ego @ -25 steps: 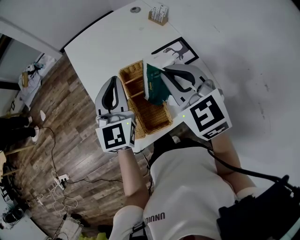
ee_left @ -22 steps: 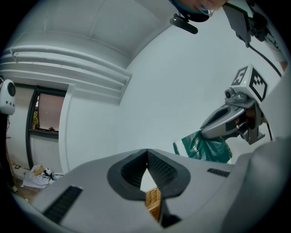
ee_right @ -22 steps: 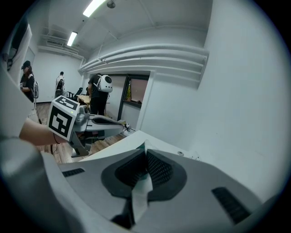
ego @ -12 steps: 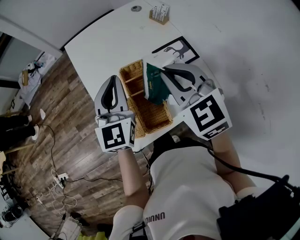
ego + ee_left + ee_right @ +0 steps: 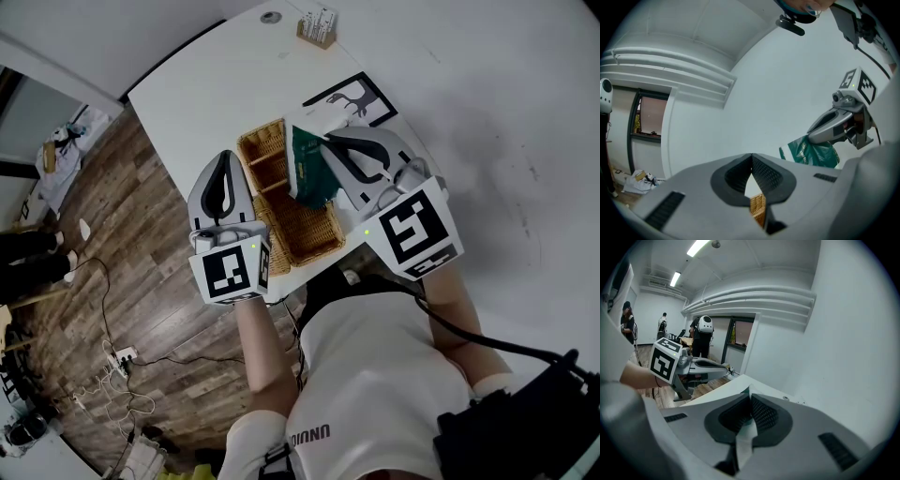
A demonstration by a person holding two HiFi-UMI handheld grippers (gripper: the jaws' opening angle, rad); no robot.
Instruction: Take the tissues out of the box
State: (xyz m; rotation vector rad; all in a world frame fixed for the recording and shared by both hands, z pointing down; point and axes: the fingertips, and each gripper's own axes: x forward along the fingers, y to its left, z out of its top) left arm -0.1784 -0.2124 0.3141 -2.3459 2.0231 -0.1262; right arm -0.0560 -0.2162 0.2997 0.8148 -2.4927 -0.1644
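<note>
Hovering over table (image 5: 214, 86) beside wood floor (image 5: 131, 239), right tool (image 5: 750, 397) grips tissue (image 5: 745, 442), left tool (image 5: 752, 159) closed.

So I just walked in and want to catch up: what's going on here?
A person stands at a white table with a gripper in each hand. The right gripper is shut on a white tissue coming out of a green plastic tissue pack, which hangs over a partitioned wicker basket. The left gripper is shut and empty, beside the basket. The tissue isn't out yet.
</note>
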